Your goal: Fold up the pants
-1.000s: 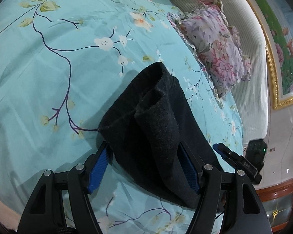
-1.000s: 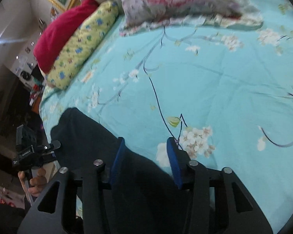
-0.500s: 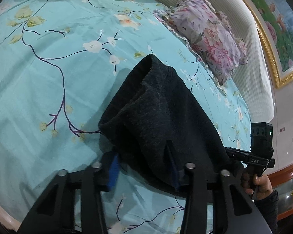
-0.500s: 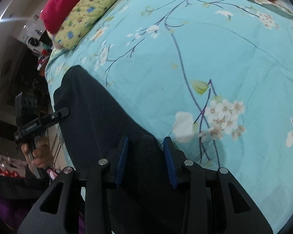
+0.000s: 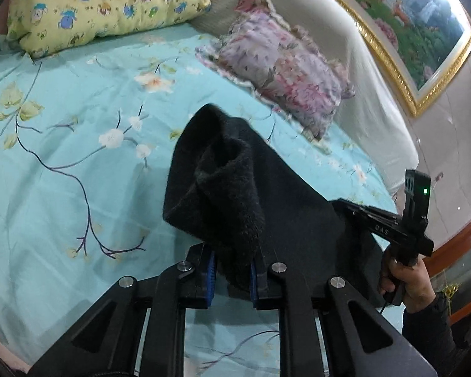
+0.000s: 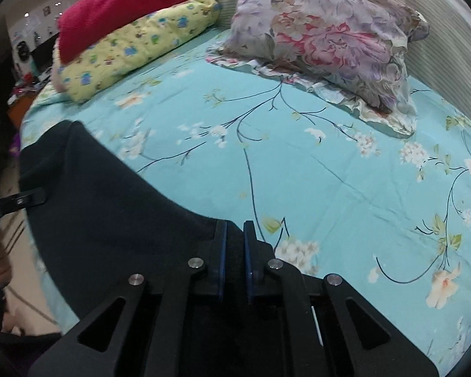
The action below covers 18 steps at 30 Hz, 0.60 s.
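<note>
1. One pair of black fuzzy pants bunched on the bed, near edge lifted.
2. Left gripper and right gripper, jaws just closing, both clamp the pants.
3. One turquoise floral sheet, three pillows: yellow, red, ruffled floral.

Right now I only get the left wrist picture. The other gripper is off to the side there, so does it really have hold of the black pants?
Observer: Yes. The right gripper is shut on a fold of the black pants.
Operator: What lies ahead of it?
Observer: Bare turquoise sheet up to the floral pillow.
Operator: Anything my view cuts off?
Observer: A red cushion lies on top of the yellow pillow; your view shows only its edge.
</note>
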{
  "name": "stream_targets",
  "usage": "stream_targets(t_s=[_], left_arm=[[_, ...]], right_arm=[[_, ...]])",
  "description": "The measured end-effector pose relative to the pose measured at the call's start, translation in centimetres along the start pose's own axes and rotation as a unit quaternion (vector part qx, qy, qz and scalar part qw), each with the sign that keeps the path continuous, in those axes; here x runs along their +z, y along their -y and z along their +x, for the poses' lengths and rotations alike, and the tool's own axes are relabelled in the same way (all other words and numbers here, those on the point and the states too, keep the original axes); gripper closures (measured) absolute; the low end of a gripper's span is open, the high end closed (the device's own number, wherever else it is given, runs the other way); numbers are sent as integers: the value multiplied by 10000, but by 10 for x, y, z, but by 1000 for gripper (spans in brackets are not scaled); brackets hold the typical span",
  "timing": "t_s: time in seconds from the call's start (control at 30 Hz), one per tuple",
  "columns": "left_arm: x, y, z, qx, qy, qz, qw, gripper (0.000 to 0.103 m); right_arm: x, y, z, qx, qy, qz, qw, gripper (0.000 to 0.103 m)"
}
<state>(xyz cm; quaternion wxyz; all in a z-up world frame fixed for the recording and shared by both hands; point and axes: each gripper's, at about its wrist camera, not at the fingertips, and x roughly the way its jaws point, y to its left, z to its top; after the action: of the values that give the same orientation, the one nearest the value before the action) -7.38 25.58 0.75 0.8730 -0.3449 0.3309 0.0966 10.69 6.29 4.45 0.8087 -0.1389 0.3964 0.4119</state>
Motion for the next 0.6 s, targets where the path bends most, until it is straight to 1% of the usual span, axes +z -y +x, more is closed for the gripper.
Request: stream_targets(t_s=[0.1, 0.13, 0.17, 0.2, 0.23, 0.27, 0.3, 0.37, 0.47, 0.5, 0.57, 0.6], left_arm=[[-7, -12, 21, 243, -213, 120, 9994, 87], [-9, -14, 26, 272, -244, 150, 9992, 86], [-11, -17, 28, 285, -254, 174, 9991, 83], [-13, -19, 27, 312, -246, 149, 9991, 79], [-13, -19, 23, 313, -211, 128, 9992, 78], [-14, -20, 19, 354, -165, 137, 9991, 74], [-16, -20, 13, 480, -95, 178, 9986, 70], [-17, -18, 5, 634, -14, 239, 9977, 67], [-19, -15, -10, 853, 146, 234, 9960, 65], [-20, -13, -15, 894, 192, 240, 9955, 64], [-21, -8, -25, 861, 287, 278, 9955, 64], [-21, -2, -30, 837, 337, 338, 9953, 63]], right_arm=[[-9, -5, 25, -227, -115, 30, 9997, 92], [-14, -4, 33, -326, -137, 60, 9994, 90], [-18, -2, 40, -418, -165, 117, 9989, 85], [-20, 0, 39, -443, -96, 188, 9988, 75], [-21, 2, 32, -480, 10, 336, 9983, 68], [-21, 5, 25, -523, 96, 482, 9974, 62], [-23, 8, 14, -509, 237, 642, 9964, 62], [-30, 14, -11, -301, 559, 1019, 9928, 62], [-47, 16, -41, -62, 891, 1396, 9862, 61], [-55, 16, -50, 43, 1004, 1517, 9833, 58], [-73, 15, -66, 180, 1137, 1748, 9779, 53], [-78, 13, -69, 191, 1168, 1798, 9766, 53]])
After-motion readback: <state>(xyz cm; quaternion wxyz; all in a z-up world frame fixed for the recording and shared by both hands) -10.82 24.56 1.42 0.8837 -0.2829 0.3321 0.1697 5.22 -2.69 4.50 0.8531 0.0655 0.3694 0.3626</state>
